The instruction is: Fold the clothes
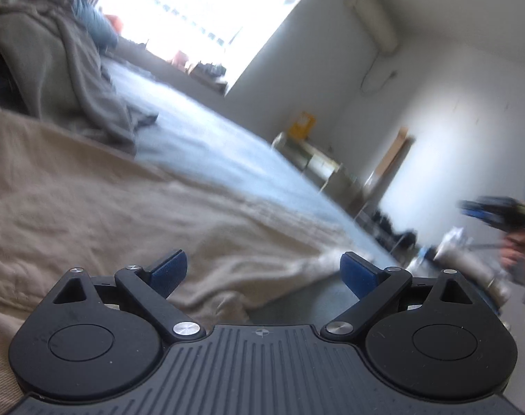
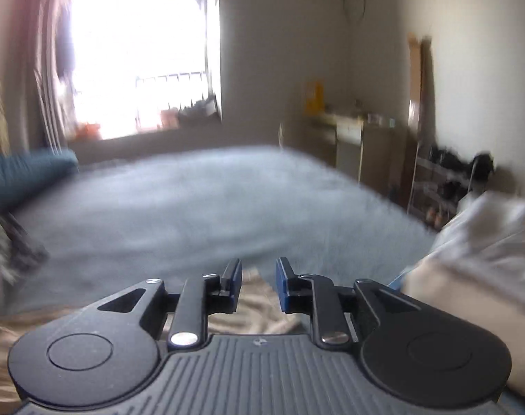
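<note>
A beige garment [image 1: 89, 190] lies spread and wrinkled on the blue-grey bed [image 1: 210, 138], its edge reaching under my left gripper [image 1: 262, 263]. That gripper stands wide open just above the cloth, with nothing between its blue pads. The right gripper [image 1: 497, 211] shows blurred at the far right, held in a hand and clear of the bed. In the right wrist view my right gripper [image 2: 259, 269] has a narrow gap between its pads and holds nothing. The beige garment [image 2: 252, 307] lies below it. A grey garment [image 1: 55, 69] is heaped at the back left.
A teal cushion [image 2: 27, 173] lies at the bed's far left. White fabric [image 2: 487, 242] bulges at the right edge. Beyond the bed [image 2: 193, 200] are a bright window [image 2: 141, 52], a low cabinet [image 2: 359, 145], a shoe rack [image 2: 445, 186] and a board [image 2: 418, 79] leaning on the wall.
</note>
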Motion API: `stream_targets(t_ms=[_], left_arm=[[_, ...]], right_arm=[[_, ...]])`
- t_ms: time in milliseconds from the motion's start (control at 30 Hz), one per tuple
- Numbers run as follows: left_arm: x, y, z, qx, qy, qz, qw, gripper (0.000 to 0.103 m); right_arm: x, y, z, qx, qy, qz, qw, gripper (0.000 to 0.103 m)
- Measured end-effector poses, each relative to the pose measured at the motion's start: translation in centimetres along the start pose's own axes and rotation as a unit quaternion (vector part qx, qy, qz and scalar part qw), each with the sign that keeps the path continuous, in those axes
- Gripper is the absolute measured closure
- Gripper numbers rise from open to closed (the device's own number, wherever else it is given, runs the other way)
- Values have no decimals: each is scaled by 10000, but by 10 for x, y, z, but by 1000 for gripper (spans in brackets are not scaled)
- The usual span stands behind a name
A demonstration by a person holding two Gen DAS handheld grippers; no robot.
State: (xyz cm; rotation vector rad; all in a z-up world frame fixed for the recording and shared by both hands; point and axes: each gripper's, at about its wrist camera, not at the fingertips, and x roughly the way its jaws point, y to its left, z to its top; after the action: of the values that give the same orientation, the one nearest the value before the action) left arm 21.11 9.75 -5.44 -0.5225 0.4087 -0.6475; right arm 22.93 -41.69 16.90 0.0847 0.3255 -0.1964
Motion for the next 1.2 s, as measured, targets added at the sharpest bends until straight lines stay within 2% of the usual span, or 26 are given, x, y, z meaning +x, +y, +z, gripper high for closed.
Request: stream_targets(t_ms=[100, 200, 300, 367, 467, 567, 667, 733, 933, 1133, 1200], left_arm=[[-14, -14, 5, 201, -212, -40, 9996, 6], [-22, -37, 9, 468, -255, 120, 9985, 6], [-36, -62, 7, 508, -176, 103, 9985, 6], [-50, -82, 0, 660, -88, 95, 9977, 6], [-72, -110, -20, 897, 91, 119, 9959, 5], [-87, -130, -45, 968, 368, 215, 9944, 5], [-93, -142, -72, 987, 679, 432, 9919, 5], [-93, -148, -86, 981, 806, 575, 9902, 5], [-83, -161, -115, 840, 1047, 892, 9869, 5], [-65, -187, -118, 1268, 1110, 965, 9810, 5], [-60, -195, -118, 1542, 1101, 971, 9771, 5]], right_arm=[[-134, -38, 22, 117, -890, -168, 9958, 64], [-237, -79, 25, 172, -1334, -549, 9894, 61], [-296, -102, 7, 184, -1382, -724, 9876, 61], [-311, -107, -18, 198, -1305, -681, 9889, 61], [-298, -106, -69, 394, -877, -287, 9950, 61], [-258, -97, -124, 687, -30, 270, 9973, 61], [-203, -95, -170, 991, 930, 662, 9885, 61], [-177, -95, -191, 1111, 1367, 871, 9805, 61], [-108, -72, -196, 1027, 1932, 1401, 9657, 61], [-59, -7, -188, -300, 2148, 1752, 9604, 58], [-44, 10, -188, -671, 2174, 1838, 9563, 50]])
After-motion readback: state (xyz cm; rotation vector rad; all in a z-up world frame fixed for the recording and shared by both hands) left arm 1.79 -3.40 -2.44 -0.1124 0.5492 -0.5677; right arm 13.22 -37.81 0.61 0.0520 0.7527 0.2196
